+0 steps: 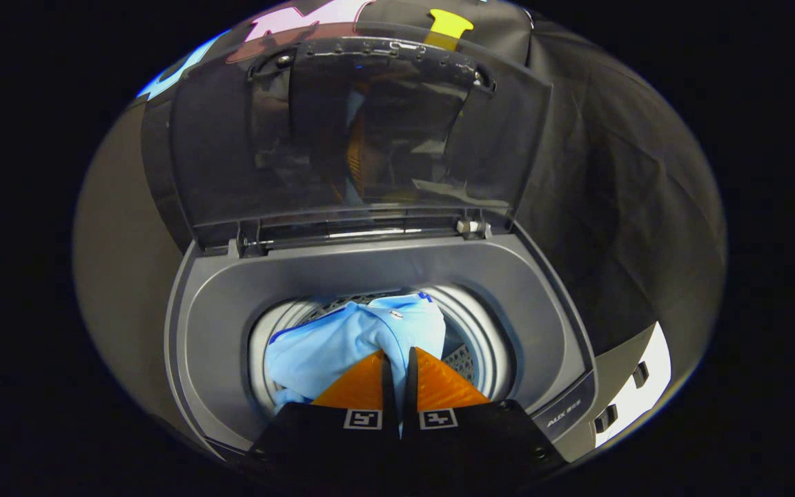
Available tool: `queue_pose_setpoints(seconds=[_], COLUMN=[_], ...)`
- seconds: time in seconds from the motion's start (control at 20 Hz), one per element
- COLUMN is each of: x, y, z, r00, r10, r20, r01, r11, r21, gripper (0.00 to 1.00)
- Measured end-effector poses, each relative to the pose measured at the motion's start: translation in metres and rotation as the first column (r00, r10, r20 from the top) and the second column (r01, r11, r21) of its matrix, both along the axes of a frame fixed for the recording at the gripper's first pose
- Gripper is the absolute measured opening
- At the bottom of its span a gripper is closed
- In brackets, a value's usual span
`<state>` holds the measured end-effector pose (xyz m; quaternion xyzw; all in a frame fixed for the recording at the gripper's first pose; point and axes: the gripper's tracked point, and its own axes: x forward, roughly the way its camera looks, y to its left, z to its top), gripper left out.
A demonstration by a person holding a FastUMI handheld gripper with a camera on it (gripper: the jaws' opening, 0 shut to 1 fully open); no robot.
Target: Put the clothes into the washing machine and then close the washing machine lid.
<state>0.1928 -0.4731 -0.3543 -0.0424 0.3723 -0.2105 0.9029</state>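
A grey top-loading washing machine [218,324] stands below me with its dark see-through lid [370,131] raised upright at the back. A light blue garment [342,338] with darker blue trim hangs in the mouth of the white drum [487,338], bunched toward the left side. My gripper [397,353] is over the drum's front edge, its fingers pressed nearly together with a fold of the blue cloth pinched between them. The garment spreads out just ahead of the fingertips.
The lid's hinge [472,226] sits at the back right of the tub rim. The control panel [563,414] runs along the front right corner. Black cloth walls stand close behind and to the right of the machine.
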Motion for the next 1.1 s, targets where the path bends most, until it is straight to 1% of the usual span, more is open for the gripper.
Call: queue_pose_setpoints(seconds=[0.45,0.55,0.6,0.65,0.7,0.8,0.85,1.0,1.1], x=[-0.003,-0.004,-0.003,0.002,0.002,0.006,0.005,0.003,0.004], y=[-0.003,-0.004,-0.004,-0.006,-0.004,0.009,0.008,0.006,0.004], z=[-0.007,-0.015,-0.014,-0.02,-0.014,-0.018,-0.023,-0.023,-0.021], r00=[0.999,0.999,0.999,0.999,0.998,0.995,0.994,0.993,0.994], r10=[0.008,0.009,0.014,0.026,0.042,0.087,0.092,0.094,0.087], r20=[-0.032,-0.051,-0.046,-0.044,-0.046,-0.049,-0.058,-0.072,-0.061], r01=[-0.008,-0.009,-0.015,-0.027,-0.043,-0.087,-0.092,-0.095,-0.088], r11=[1.0,1.0,1.0,0.999,0.999,0.996,0.996,0.995,0.996], r21=[-0.003,0.001,-0.009,-0.019,-0.022,-0.001,-0.003,-0.013,-0.007], gripper=[0.05,0.05,0.09,0.27,0.44,0.8,0.97,0.97,0.97])
